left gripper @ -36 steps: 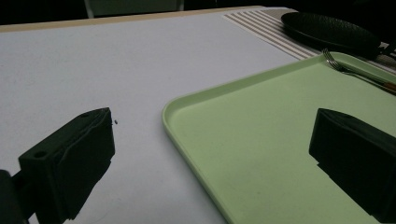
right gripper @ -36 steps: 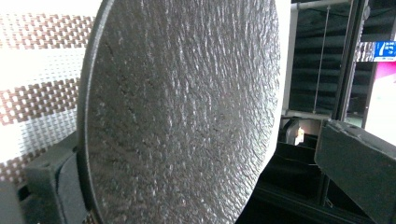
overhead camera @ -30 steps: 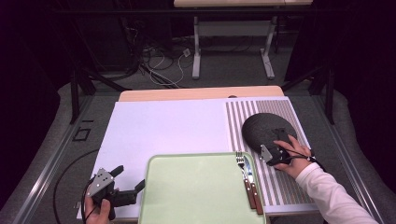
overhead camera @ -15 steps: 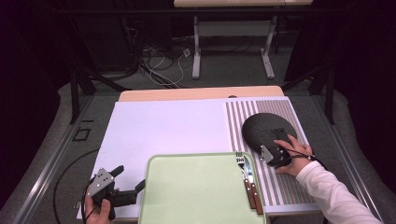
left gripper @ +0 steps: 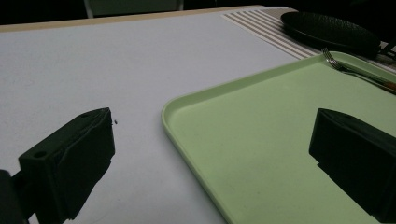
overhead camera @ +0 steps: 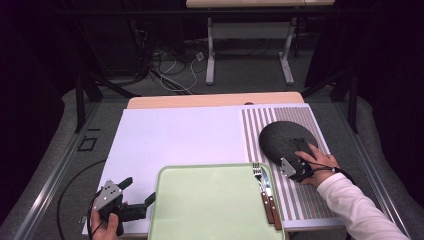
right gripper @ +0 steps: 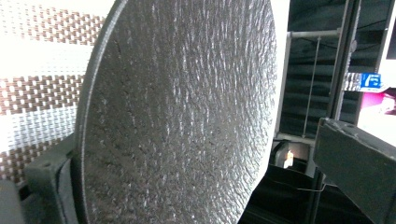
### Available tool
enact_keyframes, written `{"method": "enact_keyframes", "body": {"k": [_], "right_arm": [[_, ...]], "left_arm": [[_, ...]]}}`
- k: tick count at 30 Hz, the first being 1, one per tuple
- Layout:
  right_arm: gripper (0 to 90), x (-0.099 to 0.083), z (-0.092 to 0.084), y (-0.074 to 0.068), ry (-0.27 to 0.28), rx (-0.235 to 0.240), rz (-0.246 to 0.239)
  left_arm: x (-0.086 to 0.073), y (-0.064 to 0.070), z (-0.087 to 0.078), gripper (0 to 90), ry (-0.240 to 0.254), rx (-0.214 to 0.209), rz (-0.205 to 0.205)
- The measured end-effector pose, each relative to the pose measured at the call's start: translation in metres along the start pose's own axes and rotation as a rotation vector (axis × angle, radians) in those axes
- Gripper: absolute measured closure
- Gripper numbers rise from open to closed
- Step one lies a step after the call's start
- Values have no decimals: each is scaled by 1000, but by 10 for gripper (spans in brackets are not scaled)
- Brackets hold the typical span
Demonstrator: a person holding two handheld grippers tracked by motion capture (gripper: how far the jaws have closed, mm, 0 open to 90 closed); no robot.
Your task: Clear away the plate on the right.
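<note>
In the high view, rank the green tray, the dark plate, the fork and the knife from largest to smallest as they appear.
1. green tray
2. dark plate
3. fork and knife: they lie side by side at the tray's right edge and look about equal in length, so I leave them unranked.

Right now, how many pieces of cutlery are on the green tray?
2: a fork and a knife, side by side along the tray's right edge, wooden handles toward the person.

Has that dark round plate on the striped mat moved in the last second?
No. In the high view the dark plate sits at the same spot on the striped mat, the right gripper at its near rim.
</note>
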State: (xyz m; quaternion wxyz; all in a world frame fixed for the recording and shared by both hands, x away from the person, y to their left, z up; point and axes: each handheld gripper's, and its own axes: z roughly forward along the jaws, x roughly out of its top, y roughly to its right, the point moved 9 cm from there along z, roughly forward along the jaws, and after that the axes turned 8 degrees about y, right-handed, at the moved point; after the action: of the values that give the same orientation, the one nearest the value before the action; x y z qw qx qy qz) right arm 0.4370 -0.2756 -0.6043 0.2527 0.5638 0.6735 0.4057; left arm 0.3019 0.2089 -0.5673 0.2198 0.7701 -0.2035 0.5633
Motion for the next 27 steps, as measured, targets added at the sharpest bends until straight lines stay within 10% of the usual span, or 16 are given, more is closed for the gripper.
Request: {"method": "enact_keyframes", "body": {"k": [17,27], "right_arm": [[5,2,-5,6,-11,-47,-17],[198,3,-17,17,-21,-8,22]], "left_arm": [[0,0,1,4,0,3,-9],[0,0,2,4,-1,1,-7]]}}
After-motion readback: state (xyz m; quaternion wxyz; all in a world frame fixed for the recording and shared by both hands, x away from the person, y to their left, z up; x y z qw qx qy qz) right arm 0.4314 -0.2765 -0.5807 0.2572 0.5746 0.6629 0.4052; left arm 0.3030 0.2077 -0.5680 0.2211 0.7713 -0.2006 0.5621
